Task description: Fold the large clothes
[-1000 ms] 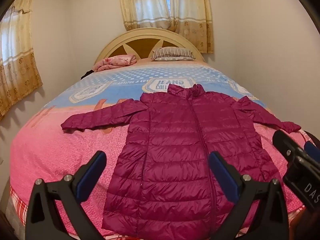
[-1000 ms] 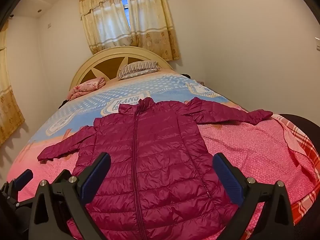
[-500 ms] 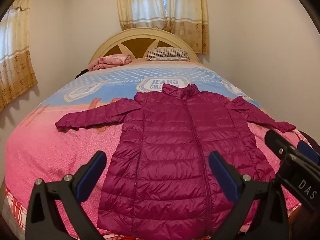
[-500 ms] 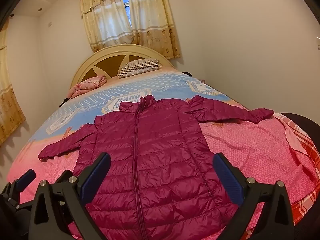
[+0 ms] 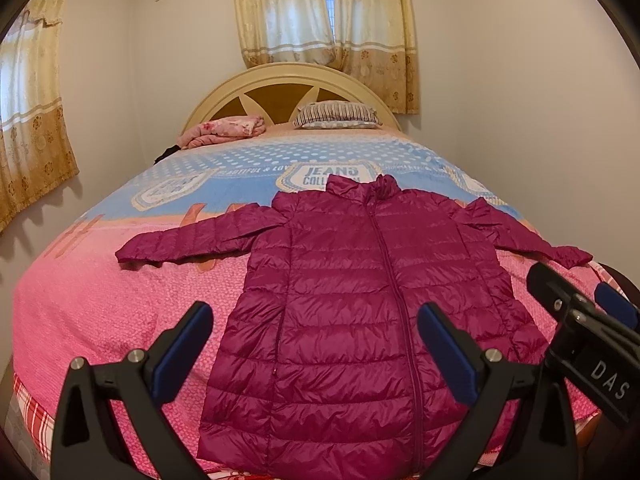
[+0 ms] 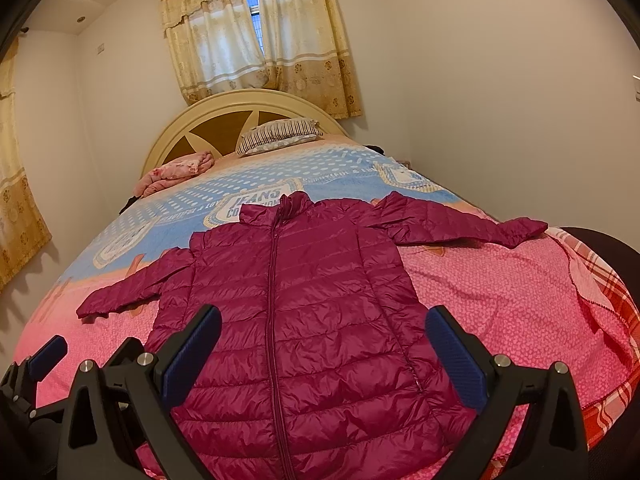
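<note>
Beyond the flat magenta jacket (image 5: 360, 300) lie a pillow (image 5: 336, 115) and blanket (image 5: 224, 130); both hand-held grippers (image 5: 314, 344) (image 6: 322, 346) gape, released.

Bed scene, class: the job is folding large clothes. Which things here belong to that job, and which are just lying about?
Belongs to the job:
- magenta puffer jacket, spread flat, zipped, sleeves out
- left gripper, open, empty
- right gripper, open, empty
- bed, the folding surface

Just lying about:
- striped pillow
- pink blanket, bundled by the headboard
- curtains
</note>
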Tool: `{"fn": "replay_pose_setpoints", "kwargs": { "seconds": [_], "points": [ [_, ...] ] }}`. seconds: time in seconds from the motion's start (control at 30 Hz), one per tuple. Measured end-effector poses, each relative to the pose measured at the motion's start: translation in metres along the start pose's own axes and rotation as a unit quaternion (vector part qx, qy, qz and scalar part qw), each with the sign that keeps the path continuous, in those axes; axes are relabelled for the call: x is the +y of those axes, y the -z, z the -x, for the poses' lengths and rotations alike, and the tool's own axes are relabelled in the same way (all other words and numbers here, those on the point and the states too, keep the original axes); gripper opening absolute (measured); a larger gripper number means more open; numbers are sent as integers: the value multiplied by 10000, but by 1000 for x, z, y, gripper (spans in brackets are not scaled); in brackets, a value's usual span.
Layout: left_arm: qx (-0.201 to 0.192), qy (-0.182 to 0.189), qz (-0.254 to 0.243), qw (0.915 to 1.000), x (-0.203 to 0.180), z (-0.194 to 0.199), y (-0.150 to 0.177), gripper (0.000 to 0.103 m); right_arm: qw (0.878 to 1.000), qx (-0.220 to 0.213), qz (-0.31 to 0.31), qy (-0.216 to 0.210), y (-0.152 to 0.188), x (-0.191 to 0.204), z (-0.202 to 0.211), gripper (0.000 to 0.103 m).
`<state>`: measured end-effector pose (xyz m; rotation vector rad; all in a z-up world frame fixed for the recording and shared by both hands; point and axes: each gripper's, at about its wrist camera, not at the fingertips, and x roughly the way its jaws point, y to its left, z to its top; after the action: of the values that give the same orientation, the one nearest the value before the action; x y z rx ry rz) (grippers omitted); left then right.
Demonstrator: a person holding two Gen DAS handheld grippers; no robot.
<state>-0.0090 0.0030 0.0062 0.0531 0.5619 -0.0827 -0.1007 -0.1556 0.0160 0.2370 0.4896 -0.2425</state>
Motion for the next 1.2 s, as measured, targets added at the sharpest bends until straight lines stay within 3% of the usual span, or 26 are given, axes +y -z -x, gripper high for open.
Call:
{"fn": "replay_pose_setpoints", "kwargs": {
  "seconds": [1.2],
  "points": [
    [21, -117, -22, 9999, 2, -2, 1, 103, 10000, 77, 36, -20, 2, 3, -2, 102]
  ]
}}
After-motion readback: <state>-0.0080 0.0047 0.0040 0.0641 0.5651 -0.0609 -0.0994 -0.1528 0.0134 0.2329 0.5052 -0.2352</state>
